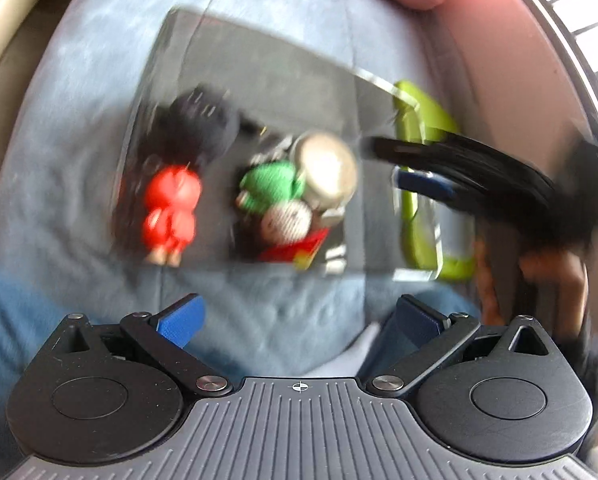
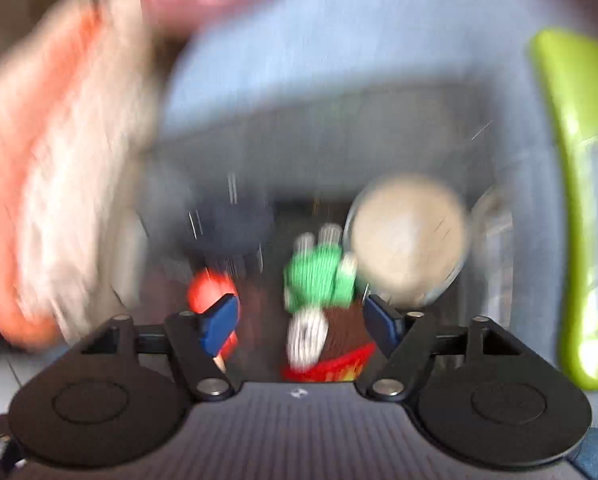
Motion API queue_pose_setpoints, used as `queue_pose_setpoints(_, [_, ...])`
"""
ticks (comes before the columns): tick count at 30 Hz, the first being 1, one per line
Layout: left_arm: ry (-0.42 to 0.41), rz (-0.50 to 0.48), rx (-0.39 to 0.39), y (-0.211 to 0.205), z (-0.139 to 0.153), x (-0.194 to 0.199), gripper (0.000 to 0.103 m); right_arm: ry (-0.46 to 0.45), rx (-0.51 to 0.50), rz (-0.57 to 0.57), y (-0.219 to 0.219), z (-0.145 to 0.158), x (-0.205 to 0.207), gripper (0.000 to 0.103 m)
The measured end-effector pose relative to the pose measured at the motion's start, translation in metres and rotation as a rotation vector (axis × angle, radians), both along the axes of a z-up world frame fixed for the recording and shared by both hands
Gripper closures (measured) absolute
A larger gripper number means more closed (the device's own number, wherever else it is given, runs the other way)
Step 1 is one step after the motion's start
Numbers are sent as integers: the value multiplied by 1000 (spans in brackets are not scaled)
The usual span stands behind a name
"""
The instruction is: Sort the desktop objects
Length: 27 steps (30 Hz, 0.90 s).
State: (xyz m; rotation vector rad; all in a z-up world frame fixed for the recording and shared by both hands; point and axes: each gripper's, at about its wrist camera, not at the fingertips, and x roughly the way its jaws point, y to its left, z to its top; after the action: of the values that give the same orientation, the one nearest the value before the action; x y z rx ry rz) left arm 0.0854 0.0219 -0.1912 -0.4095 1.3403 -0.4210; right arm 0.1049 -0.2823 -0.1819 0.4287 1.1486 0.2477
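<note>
Knitted green doll [image 1: 271,186], round jar lid [image 1: 329,166]

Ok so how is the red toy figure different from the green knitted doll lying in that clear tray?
The red toy figure is a glossy solid red; the green knitted doll has a yarn texture, with a green body and pale striped head. The figure lies alone on the left side of the clear tray, while the doll lies against a round pale lid. Both lie flat in the tray, untouched by either gripper.

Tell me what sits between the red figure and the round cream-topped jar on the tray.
The green knitted doll lies between the red figure and the jar, close against the jar. Both wrist views show it, though blurred.
</note>
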Motion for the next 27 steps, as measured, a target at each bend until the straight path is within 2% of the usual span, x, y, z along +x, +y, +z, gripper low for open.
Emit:
queue_pose_setpoints(2, [-3, -10, 16, -10, -2, 22, 0, -172, 75, -147, -28, 23, -24, 16])
queue_pose_setpoints(4, [-6, -34, 128, -25, -8, 45, 0, -343, 136, -279, -50, 27, -60, 13])
queue_pose_setpoints(5, [-1, -62, 199, -33, -14, 56, 0, -391, 160, -312, -54, 22, -72, 13])
queue_pose_setpoints(7, [20, -135, 335, -49, -27, 75, 0, -423, 219, -330, -64, 7, -98, 13])
queue_pose_setpoints(9, [71, -198, 433, -62, -48, 89, 0, -421, 264, -345, -77, 0, -116, 13])
queue_pose_setpoints(12, [124, -219, 502, -68, -71, 95, 0, -407, 298, -377, -88, -15, -124, 12])
queue_pose_setpoints(15, [96, -236, 542, -76, -75, 93, 0, -398, 333, -441, -96, -30, -121, 12])
queue_pose_setpoints(16, [93, -237, 539, -77, -76, 92, 0, -396, 340, -477, -99, -33, -122, 12])
queue_pose_setpoints(17, [107, -242, 495, -78, -79, 92, 0, -395, 340, -521, -103, -38, -125, 12])
queue_pose_setpoints(19, [201, -227, 363, -74, -92, 94, 0, -392, 330, -615, -118, -52, -124, 11])
queue_pose_setpoints(23, [277, -161, 224, -64, -109, 93, 0, -333, 302, -752, -147, -64, -136, 9])
queue_pose_setpoints(27, [217, -77, 111, -43, -86, 83, 0, -224, 260, -900, -177, -87, -148, 9])
